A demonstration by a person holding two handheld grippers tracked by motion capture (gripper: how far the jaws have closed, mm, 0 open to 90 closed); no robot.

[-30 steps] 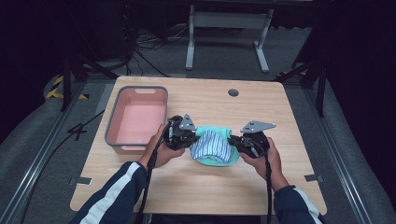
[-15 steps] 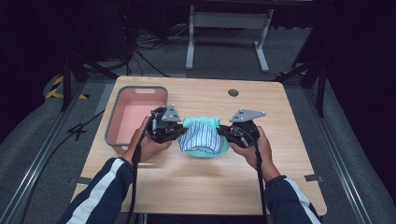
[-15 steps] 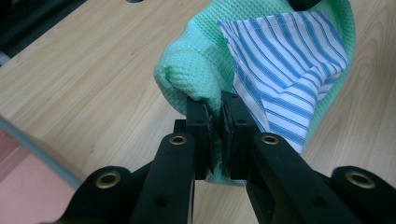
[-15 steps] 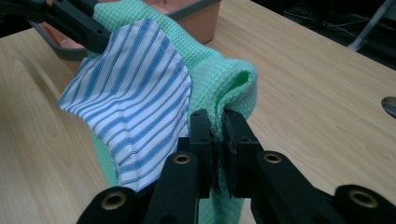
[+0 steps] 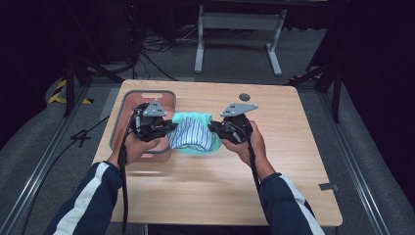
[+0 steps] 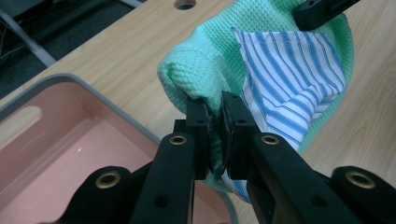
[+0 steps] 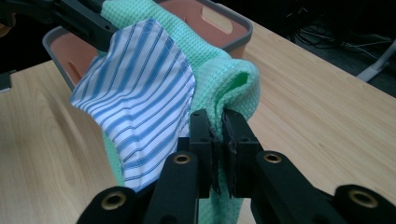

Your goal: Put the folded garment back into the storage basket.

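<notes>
A mint-green waffle cloth [image 5: 198, 120] with a blue-and-white striped cloth [image 5: 188, 134] lying in it hangs between my two grippers, lifted off the wooden table [image 5: 293, 161]. My left gripper [image 5: 169, 128] is shut on the cloth's left edge [image 6: 196, 84], right at the rim of the pink bin [image 5: 128, 110]. My right gripper [image 5: 213, 128] is shut on the cloth's right edge [image 7: 233, 88]. In the left gripper view the jaws pinch a fold of green cloth, with the striped cloth [image 6: 289, 70] beside them. In the right gripper view the striped cloth [image 7: 140, 102] sags left of the jaws.
The grey-rimmed pink bin [image 6: 60, 140] stands at the table's left side and holds nothing that I can see. A round hole [image 5: 243, 96] sits near the table's far edge. Dark floor, cables and a metal frame [image 5: 235, 29] lie beyond the table.
Both grippers have carried the cloth bundle to the left and a little farther back, from the table's middle to the bin's right rim. Both stay shut on it.
</notes>
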